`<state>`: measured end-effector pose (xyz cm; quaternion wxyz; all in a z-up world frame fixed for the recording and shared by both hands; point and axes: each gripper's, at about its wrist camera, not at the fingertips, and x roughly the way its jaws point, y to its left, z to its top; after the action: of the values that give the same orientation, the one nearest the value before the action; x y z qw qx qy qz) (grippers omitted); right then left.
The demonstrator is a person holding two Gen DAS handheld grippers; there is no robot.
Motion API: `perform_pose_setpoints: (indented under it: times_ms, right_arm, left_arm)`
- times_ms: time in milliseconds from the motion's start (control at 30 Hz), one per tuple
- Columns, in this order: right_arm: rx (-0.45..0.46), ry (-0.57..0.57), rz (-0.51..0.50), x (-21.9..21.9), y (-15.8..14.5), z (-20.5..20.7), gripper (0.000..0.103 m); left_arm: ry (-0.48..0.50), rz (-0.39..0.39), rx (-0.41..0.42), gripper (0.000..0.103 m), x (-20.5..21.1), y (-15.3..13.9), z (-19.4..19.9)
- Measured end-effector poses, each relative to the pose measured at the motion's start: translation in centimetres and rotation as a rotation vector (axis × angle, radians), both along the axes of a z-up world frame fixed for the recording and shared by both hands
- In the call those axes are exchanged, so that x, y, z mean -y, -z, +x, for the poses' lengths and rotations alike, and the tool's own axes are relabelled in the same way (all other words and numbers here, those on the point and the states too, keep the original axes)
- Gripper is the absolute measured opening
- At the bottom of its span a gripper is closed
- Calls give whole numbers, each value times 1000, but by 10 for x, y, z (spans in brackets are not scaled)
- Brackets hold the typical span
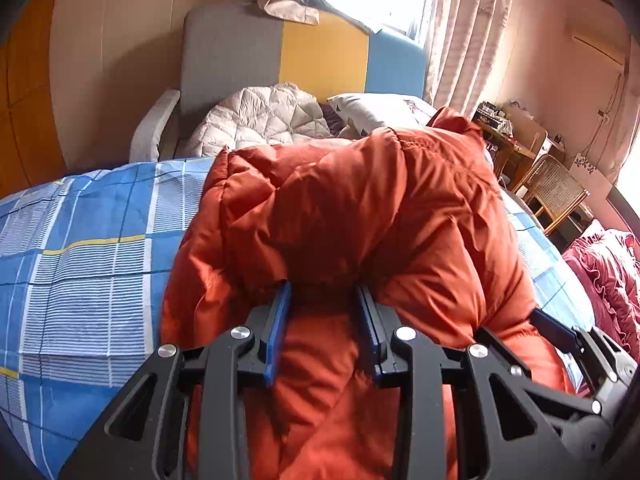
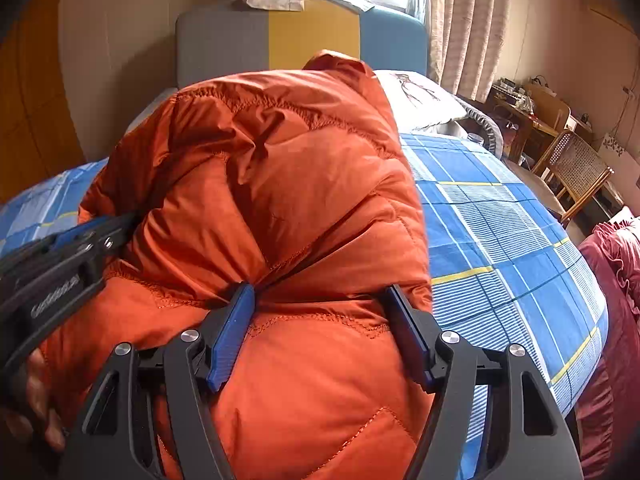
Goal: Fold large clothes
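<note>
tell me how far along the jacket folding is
Done: the puffy orange quilted jacket is already bunched over itself on the blue checked bedsheet. In hand: the right claw and left claw each straddle a fold of it. Left: it is still a lumpy heap, not a flat, squared bundle.

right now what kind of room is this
Most likely a bedroom: a bed with a blue plaid sheet, a padded headboard, and a pillow beside a curtained window.

Puffy orange quilted down jacket (image 1: 340,208) runs off the lower frame edges, hides both claws' blue pad tips in its folds; cluttered wooden desk (image 2: 516,112) items too small to identify.
</note>
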<state>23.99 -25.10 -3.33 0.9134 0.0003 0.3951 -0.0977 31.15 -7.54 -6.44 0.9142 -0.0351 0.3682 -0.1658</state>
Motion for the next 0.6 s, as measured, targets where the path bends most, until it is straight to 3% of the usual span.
perform_pose_setpoints:
  times_ms: [400,467,600]
  right_arm:
    - [28,23,43,8,-18,-17,68]
    - [33,32,44,9,-20,-20,74]
    - [42,38,52,10,-24,-28,74]
  left_arm:
    - [2,-11,62,38,-14,-18,-42]
    - [0,-15,67,40,-18,-18,-43]
    - [-11,-19,90,46,-23,-23,-54]
